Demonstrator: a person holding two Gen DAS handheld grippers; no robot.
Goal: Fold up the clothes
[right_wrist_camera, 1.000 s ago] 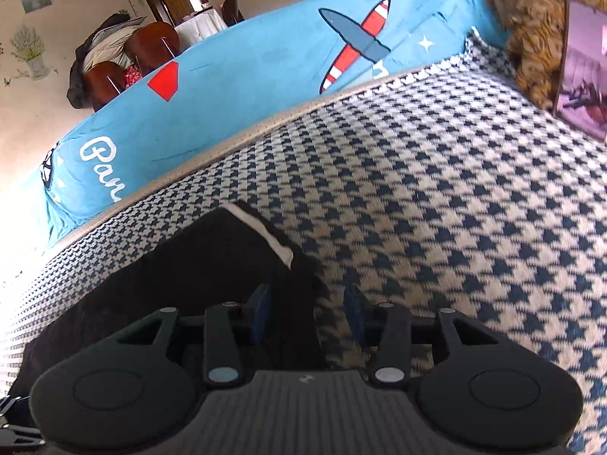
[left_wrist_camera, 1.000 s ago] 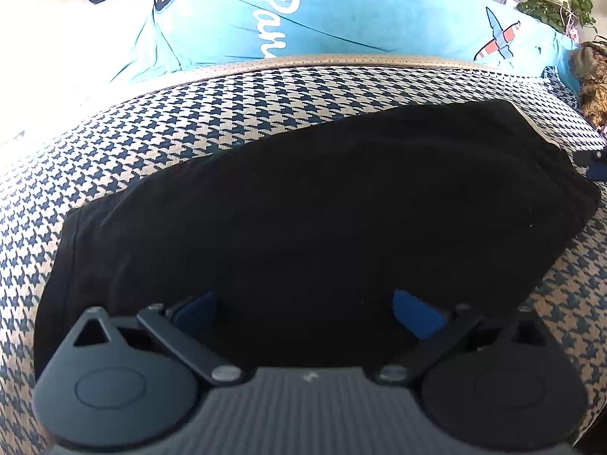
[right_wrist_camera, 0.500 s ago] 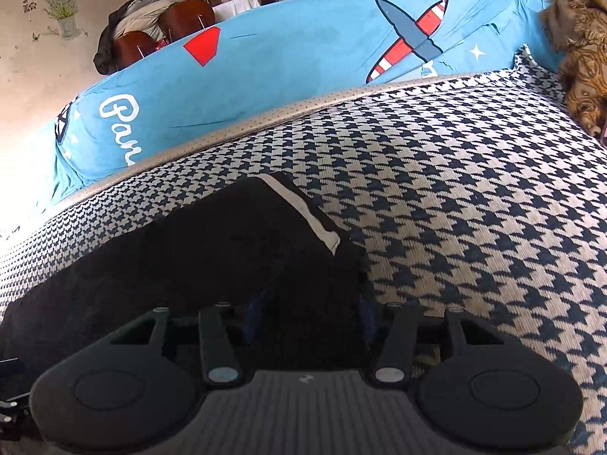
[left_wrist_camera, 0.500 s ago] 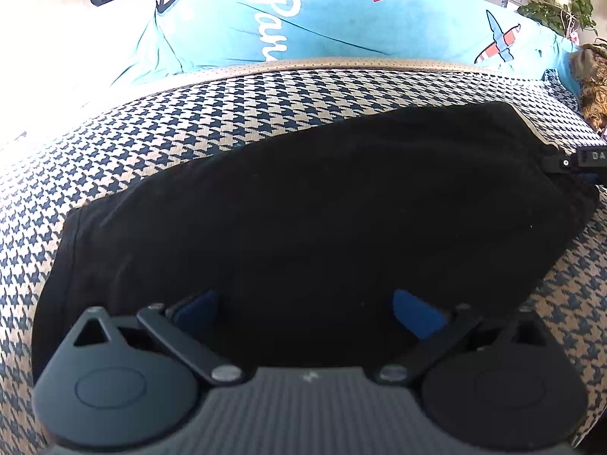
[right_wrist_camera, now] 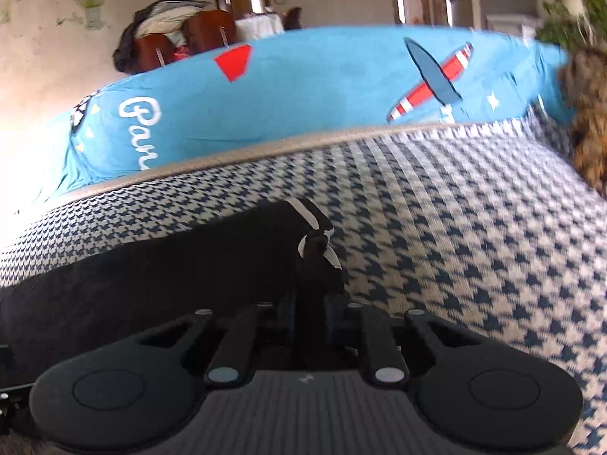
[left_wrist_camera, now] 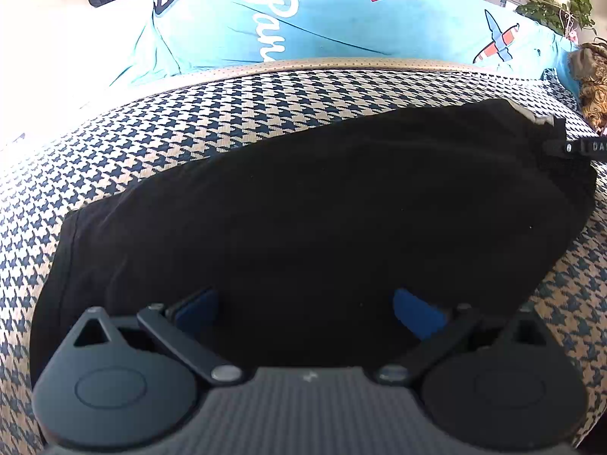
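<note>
Jaws of the left gripper (left_wrist_camera: 305, 305) stand wide apart, their blue pads low over the near edge of the black garment (left_wrist_camera: 303, 204) with nothing clamped between them; in the left wrist view the garment is a flat, dark, roughly oblong piece of cloth lying on the houndstooth cover (left_wrist_camera: 227, 113), plain black across its surface with a pale band at its far right corner; its long axis runs from the near left up towards the far right, where the tip of the right gripper (left_wrist_camera: 580, 148) meets its end; behind the cover lies a blue printed bedsheet (left_wrist_camera: 341, 26), and a potted plant (left_wrist_camera: 557, 3) stands at the far right.

In the right wrist view the jaws of the right gripper (right_wrist_camera: 309, 314) are closing, nearly together, with a bunched fold of the black garment (right_wrist_camera: 151, 276) pinched between them; the white-striped end of the cloth rises just ahead of the fingers, crumpled and lifted from the houndstooth cover (right_wrist_camera: 474, 227); from that gripped end the garment stretches away to the left; a brown furry throw (right_wrist_camera: 588, 113) sits at the right edge, blurred.
</note>
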